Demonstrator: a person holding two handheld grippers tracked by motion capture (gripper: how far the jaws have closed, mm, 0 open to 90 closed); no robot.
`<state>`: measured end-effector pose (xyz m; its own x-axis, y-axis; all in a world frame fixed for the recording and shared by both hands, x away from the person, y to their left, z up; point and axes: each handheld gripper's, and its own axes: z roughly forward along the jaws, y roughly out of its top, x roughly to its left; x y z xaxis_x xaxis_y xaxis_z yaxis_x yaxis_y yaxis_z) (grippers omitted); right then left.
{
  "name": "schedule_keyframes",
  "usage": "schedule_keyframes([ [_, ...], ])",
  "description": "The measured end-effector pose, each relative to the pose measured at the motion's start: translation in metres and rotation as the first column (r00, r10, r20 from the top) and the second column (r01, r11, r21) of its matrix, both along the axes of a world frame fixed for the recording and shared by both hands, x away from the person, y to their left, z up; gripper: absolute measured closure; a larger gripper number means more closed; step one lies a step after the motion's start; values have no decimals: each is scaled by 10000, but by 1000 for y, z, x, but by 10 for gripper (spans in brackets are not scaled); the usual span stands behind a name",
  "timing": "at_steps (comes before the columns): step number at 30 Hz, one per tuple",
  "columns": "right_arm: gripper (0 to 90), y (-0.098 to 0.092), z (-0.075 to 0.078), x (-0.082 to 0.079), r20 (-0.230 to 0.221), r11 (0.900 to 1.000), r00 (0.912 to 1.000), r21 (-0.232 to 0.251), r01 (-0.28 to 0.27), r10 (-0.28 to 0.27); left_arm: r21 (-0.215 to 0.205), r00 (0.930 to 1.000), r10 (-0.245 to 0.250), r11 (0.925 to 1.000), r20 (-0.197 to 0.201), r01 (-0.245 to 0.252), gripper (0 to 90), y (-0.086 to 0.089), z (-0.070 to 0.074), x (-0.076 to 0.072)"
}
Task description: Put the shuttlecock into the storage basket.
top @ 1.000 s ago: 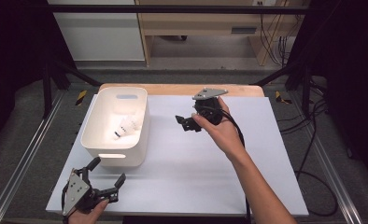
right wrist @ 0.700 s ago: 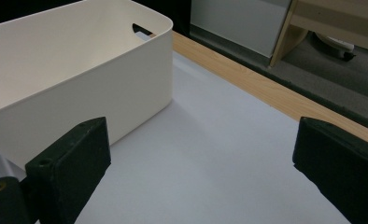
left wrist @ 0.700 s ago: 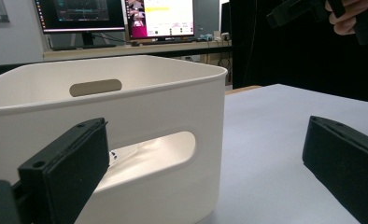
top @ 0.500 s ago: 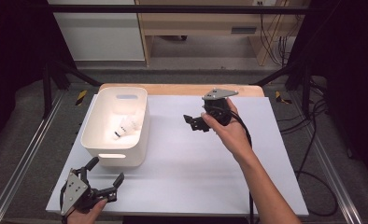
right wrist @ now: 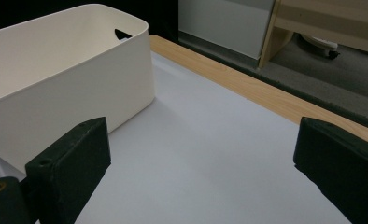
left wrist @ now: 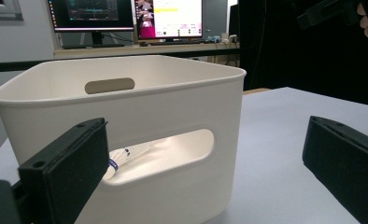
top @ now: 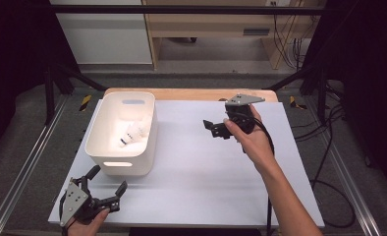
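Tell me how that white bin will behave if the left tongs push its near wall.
The white bin looks like thin plastic holding a few small items, so probably light and apt to slide on the smooth table. Its low, wide shape makes tipping unlikely. The left tongs are open nearby.

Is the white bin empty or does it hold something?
Not empty. In the high view, small white items lie on the floor of the bin; the left gripper view shows one through the handle slot.

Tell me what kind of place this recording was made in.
Most likely a lab workstation: computer monitors on a desk behind, cables trailing over the floor, and a metal frame around the white table.
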<state>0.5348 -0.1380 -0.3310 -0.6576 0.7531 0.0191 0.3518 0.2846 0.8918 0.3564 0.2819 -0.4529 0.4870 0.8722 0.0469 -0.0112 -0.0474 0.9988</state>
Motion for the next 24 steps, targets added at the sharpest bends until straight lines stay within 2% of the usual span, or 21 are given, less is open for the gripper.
schedule_keyframes([
  [24,40,-34,2,-8,74,9983,9990,379,443,-446,-13,10000,62,10000,-18,-62,7,2,0,0],
])
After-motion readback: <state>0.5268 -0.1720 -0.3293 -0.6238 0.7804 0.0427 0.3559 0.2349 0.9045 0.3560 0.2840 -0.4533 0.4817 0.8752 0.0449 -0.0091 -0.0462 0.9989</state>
